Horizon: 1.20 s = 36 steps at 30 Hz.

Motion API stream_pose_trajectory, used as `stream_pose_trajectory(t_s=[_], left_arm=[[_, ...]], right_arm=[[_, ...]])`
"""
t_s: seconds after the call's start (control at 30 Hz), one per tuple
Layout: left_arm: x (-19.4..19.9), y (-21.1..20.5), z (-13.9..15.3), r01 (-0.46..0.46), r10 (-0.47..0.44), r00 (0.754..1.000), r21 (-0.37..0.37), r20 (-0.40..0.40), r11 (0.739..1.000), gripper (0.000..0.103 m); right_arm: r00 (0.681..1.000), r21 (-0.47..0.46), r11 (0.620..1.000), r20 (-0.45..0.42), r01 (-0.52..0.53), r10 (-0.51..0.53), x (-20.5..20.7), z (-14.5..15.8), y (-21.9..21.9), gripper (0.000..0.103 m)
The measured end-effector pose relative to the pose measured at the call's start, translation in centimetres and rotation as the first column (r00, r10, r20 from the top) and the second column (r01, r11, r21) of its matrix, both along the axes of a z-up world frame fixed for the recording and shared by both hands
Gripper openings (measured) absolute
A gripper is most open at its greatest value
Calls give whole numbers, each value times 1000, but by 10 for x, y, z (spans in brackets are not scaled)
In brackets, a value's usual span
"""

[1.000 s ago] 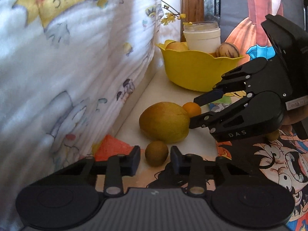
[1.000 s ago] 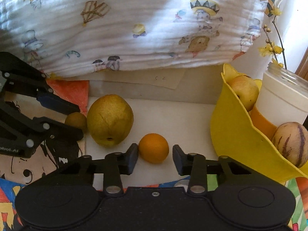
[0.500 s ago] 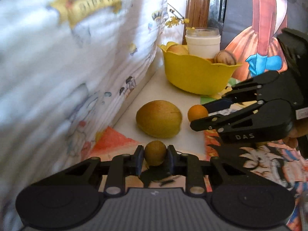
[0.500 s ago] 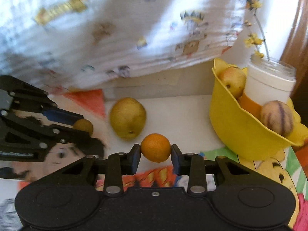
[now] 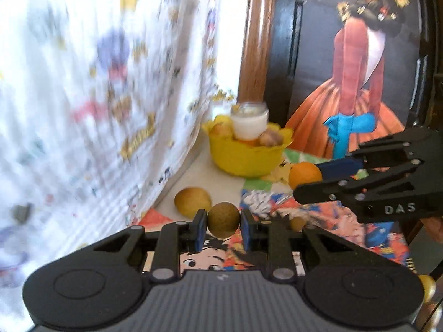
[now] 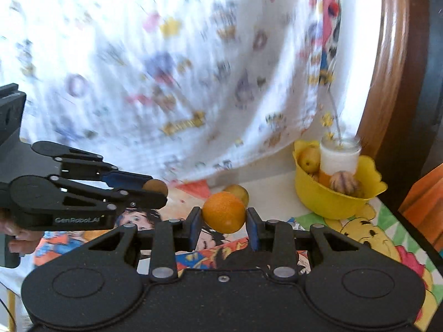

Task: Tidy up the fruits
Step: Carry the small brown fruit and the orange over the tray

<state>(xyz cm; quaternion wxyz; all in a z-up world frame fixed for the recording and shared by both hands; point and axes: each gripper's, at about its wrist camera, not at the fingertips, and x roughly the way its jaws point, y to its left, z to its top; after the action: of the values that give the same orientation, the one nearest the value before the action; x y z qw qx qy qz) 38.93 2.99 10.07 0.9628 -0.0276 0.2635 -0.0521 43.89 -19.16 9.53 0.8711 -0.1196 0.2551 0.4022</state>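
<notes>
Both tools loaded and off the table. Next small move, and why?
Probably carry the right tool forward and to the right toward the yellow bowl and stop above its rim. It is shut on the orange, clear of the table, and the bowl already holds other fruit. The left tool, shut on the kiwi, could follow afterwards.

A big white cloth point(image 6: 171, 63) with little cartoon pictures hangs on the far left side. The table point(image 5: 193, 166) is white at the far edge, near the cloth. A bright cartoon mat point(image 6: 387, 238) with a yellow bear covers the near part of the table. A white jar point(image 6: 339, 159) holds thin stems with tiny yellow flowers point(image 6: 328, 119). A brown wooden post point(image 5: 253, 33) stands in the far corner. On the right is a dark board with a picture of a lady in an orange dress point(image 5: 357, 83).
</notes>
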Motion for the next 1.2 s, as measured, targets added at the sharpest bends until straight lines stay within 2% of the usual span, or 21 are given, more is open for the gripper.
stream_pose_trajectory(t_s=[0.23, 0.37, 0.5, 0.7, 0.87, 1.2], left_arm=[[-63, -30, 46, 27, -27, 997, 10, 70, 1000, 28], [-95, -47, 60, 58, -57, 994, 1, 95, 998, 28], [-127, -65, 61, 102, -100, 990, -9, 103, 995, 28], [-159, -85, 44, 152, -149, 986, -36, 70, 988, 28], [-173, -98, 14, 172, -172, 985, -59, 17, 983, 28], [-175, -114, -42, 185, -190, 979, -66, -79, 981, 28]], right_arm=[[1000, 33, 999, 30, 5, -6, -82, 32, -39, 36], [999, 47, 999, 39, 17, -19, -127, 36, -61, 36], [998, 59, 997, 34, 49, -51, -170, 33, -85, 36], [994, 57, 993, 18, 105, -106, -221, 4, -114, 36], [986, 51, 985, 12, 163, -164, -249, -32, -129, 36], [975, 27, 978, -88, 206, -203, -290, -93, -138, 36]])
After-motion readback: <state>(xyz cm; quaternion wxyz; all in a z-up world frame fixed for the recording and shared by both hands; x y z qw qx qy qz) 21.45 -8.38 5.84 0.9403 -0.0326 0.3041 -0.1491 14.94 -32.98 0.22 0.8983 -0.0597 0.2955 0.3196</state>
